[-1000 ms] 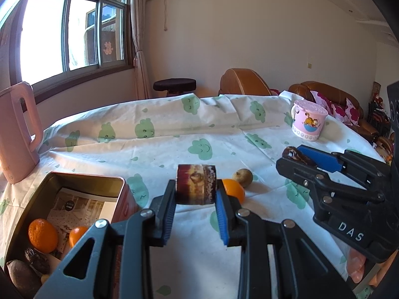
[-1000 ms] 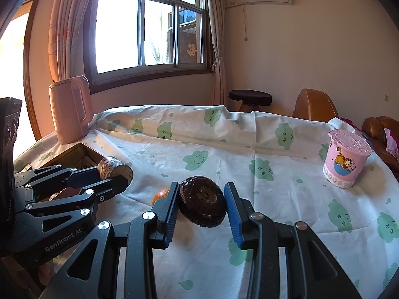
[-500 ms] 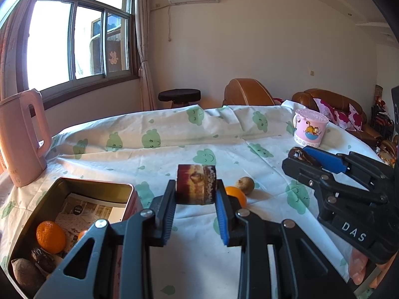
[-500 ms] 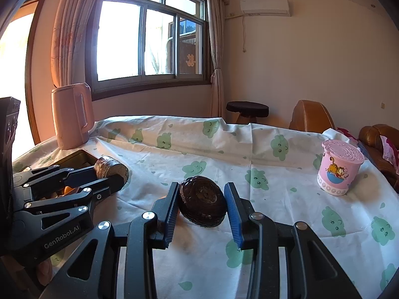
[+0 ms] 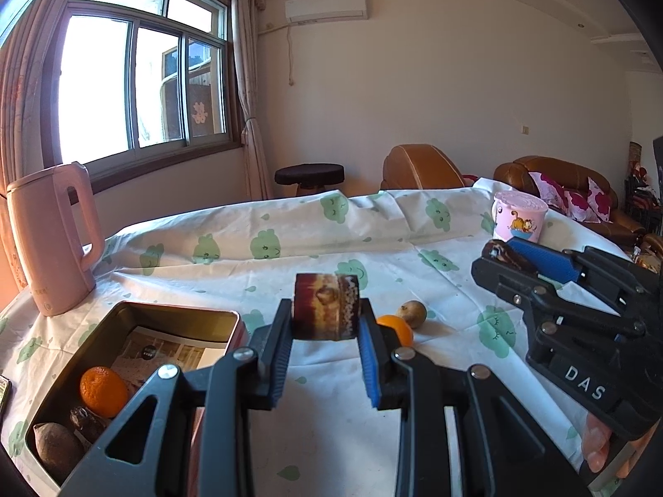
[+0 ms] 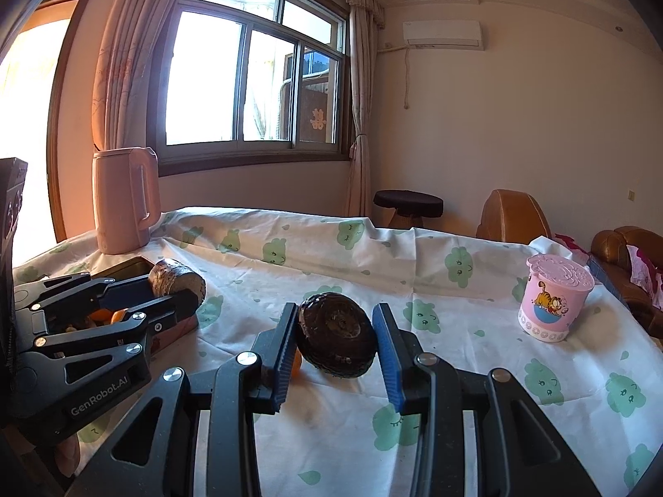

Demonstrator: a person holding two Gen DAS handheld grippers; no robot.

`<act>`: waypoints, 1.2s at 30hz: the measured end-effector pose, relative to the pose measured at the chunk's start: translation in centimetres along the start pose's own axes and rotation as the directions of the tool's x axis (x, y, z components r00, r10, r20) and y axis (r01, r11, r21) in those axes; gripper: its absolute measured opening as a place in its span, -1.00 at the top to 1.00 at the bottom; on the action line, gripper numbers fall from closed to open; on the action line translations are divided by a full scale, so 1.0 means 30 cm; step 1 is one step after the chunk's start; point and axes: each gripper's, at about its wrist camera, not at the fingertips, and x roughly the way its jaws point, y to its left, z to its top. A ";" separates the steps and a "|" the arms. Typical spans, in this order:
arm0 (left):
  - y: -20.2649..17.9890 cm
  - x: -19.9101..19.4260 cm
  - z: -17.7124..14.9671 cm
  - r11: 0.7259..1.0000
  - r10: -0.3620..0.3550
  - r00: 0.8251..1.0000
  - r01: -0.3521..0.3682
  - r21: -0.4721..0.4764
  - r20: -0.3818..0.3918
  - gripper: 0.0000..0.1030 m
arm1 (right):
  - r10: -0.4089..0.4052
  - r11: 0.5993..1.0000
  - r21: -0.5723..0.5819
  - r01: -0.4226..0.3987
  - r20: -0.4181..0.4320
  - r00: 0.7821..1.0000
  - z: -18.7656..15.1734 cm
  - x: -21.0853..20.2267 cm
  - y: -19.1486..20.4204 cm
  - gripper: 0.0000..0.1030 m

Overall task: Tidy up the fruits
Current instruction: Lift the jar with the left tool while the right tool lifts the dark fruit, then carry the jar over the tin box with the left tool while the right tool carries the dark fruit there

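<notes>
Dark and wrinkled, the round fruit sat clamped in my right claw above the tabletop, while my left claw pinched a brown cylindrical piece just right of the open tin. Both claws were held level and raised, pointing forward. To do this well, I judged each should swing over the tin, lower beside the orange, then release gently.
</notes>
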 end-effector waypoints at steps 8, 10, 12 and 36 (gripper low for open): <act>0.027 -0.040 -0.020 1.000 0.004 1.000 -0.004 -0.013 -0.008 0.40 | 0.020 1.000 -0.020 -0.020 -0.011 1.000 -0.002 -0.002 0.038 0.25; 0.039 -0.056 -0.024 1.000 0.005 1.000 -0.005 -0.017 -0.004 0.40 | 0.038 0.999 -0.017 -0.039 -0.014 0.999 -0.002 -0.002 0.053 0.25; 0.052 -0.074 -0.025 1.000 0.014 1.000 -0.014 -0.020 0.005 0.40 | 0.056 0.998 -0.016 -0.056 -0.017 0.998 0.000 -0.004 0.073 0.25; 0.253 -0.194 -0.036 0.989 0.128 0.991 -0.124 -0.082 0.044 0.40 | 0.177 0.979 -0.103 -0.176 -0.001 0.984 0.078 -0.010 0.307 0.25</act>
